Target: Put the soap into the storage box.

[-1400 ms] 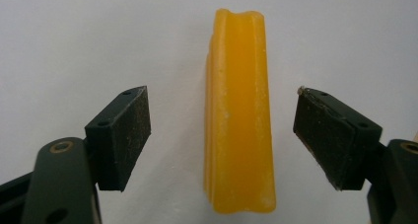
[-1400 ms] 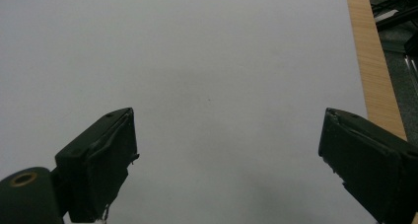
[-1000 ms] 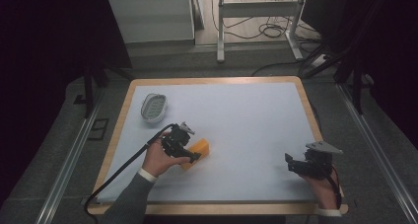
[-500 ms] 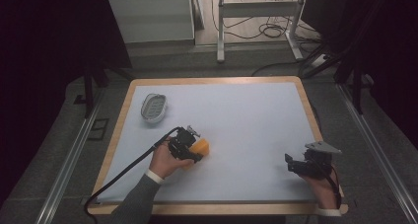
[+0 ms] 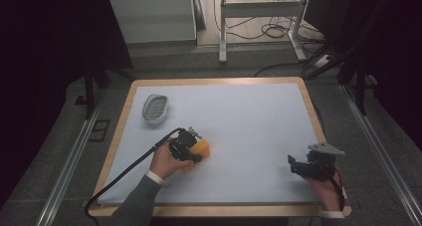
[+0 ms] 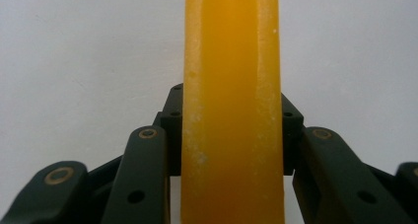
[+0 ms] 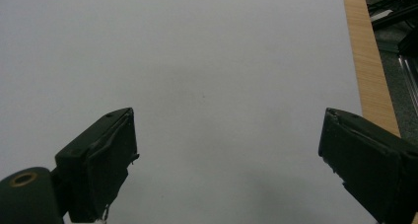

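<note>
On the table (image 5: 259, 111), one orange block (image 6: 231, 105) and one dish (image 5: 155, 108).

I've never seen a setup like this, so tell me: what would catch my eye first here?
The bright orange block stands out at once, clamped between the jaws of the left gripper near the middle of the white table. Next comes the right gripper at the table's near right corner, its jaws spread wide over bare surface. A small pale oval dish sits alone toward the far left corner.
</note>
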`<state>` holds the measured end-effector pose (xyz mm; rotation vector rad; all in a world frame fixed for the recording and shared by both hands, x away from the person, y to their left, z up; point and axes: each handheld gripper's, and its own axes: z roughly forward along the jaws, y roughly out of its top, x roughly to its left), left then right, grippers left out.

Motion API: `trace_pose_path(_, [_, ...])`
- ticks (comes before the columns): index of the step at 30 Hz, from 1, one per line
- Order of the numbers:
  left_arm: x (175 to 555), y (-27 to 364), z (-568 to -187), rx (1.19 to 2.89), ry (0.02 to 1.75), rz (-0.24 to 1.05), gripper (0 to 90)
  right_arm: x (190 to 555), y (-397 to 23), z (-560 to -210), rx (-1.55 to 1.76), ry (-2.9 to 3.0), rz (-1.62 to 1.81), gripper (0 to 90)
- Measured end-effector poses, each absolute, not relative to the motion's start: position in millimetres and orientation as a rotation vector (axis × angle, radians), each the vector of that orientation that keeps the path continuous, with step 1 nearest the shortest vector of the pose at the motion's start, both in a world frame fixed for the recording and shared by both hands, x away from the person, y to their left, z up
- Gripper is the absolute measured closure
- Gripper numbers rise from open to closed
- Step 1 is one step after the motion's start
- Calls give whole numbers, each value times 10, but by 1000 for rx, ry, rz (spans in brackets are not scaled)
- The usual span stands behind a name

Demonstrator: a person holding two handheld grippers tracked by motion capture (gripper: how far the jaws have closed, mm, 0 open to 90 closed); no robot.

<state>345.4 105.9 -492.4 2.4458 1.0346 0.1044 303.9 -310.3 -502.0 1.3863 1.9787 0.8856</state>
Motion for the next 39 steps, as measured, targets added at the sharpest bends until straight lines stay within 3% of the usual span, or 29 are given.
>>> trace_pose_path(39, [3653,1501,-4552,2293,1115,168,608,3038,-3114,-5013,1392,1969,884,78])
